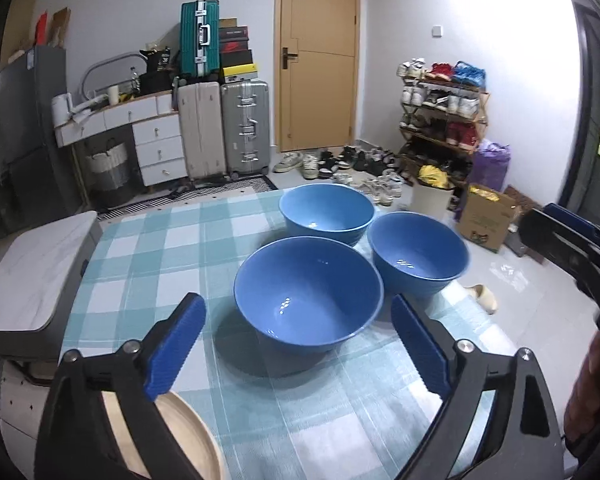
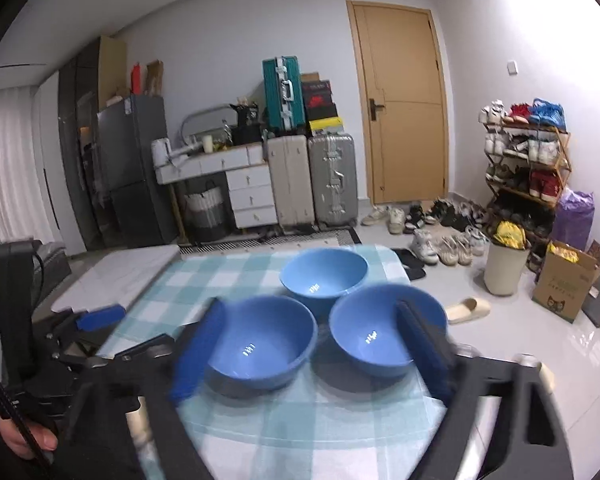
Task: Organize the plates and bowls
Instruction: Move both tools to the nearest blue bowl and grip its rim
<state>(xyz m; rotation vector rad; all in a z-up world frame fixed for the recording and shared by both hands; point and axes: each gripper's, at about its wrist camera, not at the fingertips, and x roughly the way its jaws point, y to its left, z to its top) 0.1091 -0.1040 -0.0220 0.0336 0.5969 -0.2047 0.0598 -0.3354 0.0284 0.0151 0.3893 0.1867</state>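
Blue glossy bowls (image 1: 308,296) x3, upright, empty; L claw (image 1: 298,352) + R claw (image 2: 310,354) spread.

the left gripper (image 1: 298,344) points forward and a bit down. its jaws stand wide apart, and nothing is pinched between them. each jaw has a blue ribbed pad. the right gripper (image 2: 308,350) points forward and a bit down too. its jaws are also spread wide and grip nothing. they look blurry. in the right wrist view, the left gripper shows off to the left of the right jaws, and a hand (image 2: 30,442) wraps around its black handle, low at the edge.
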